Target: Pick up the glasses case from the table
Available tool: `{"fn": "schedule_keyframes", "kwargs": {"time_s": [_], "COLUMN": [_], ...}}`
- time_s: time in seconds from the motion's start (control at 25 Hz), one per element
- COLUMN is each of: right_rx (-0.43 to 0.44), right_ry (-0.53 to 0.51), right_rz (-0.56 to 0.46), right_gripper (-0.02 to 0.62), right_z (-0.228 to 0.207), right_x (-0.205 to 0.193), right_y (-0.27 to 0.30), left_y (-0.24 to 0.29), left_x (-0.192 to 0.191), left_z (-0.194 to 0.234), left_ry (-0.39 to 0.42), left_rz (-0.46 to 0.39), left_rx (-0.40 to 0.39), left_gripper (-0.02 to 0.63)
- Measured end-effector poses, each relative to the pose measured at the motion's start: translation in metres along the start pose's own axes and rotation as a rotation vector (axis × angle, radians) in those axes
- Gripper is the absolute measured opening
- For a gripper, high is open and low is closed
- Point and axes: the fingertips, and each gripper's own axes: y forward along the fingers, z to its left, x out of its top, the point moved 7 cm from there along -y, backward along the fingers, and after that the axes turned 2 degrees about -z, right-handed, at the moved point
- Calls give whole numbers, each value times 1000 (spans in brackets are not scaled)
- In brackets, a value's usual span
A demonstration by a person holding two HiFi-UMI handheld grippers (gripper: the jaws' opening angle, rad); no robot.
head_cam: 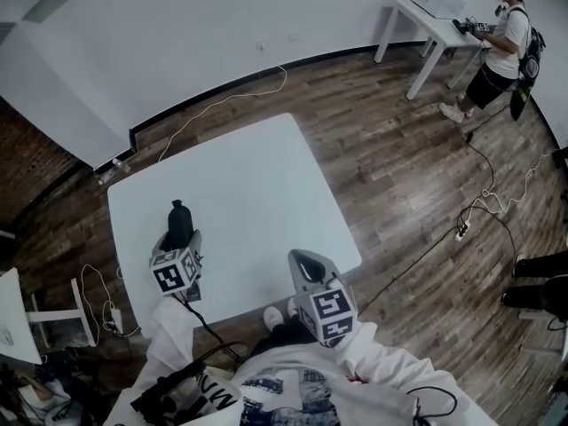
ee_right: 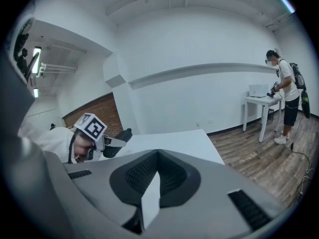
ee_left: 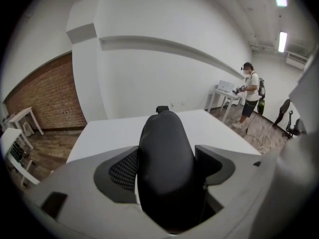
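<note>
The glasses case (ee_left: 164, 158) is black, smooth and oblong, and it fills the gap between the jaws in the left gripper view. My left gripper (ee_left: 167, 156) is shut on it, with the case's far end sticking out past the fingertips. In the head view the case (head_cam: 180, 218) rises from the left gripper (head_cam: 181, 238) over the near left part of the white table (head_cam: 257, 185). My right gripper (head_cam: 306, 269) hangs at the table's near edge, its jaws closed together with nothing in them; in its own view the right gripper (ee_right: 157, 156) is shut too.
A person (head_cam: 499, 47) stands at a small white desk (head_cam: 426, 16) at the far right. Cables and a power strip (head_cam: 461, 231) lie on the wood floor to the right. A brick wall (head_cam: 27, 162) and a white shelf (head_cam: 18, 313) are at the left.
</note>
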Motion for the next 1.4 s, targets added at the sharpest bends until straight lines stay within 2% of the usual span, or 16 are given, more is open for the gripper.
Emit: {"fn": "schedule_keyframes", "kwargs": {"time_s": [0.2,0.4,0.72,1.4], "right_rx": [65,116,133,152], "right_ry": [-1,-27,-10,-21], "right_rz": [-30,-59,-62,-66], "right_gripper": [6,6,2,2], "right_z": [16,33,37,33], "right_x": [6,18,43,51], "right_y": [12,25,36,28], "left_y": [-91,-136,-147,-165], "left_x": [28,23,22,27], "left_z": [-18,-16,-16,-31], "left_ry": [-18,-29,-41,-28], "left_rz": [-166,-217,-241,-274], "left_rx": [-12,21,43,58], "left_gripper": [370,370,370,370]}}
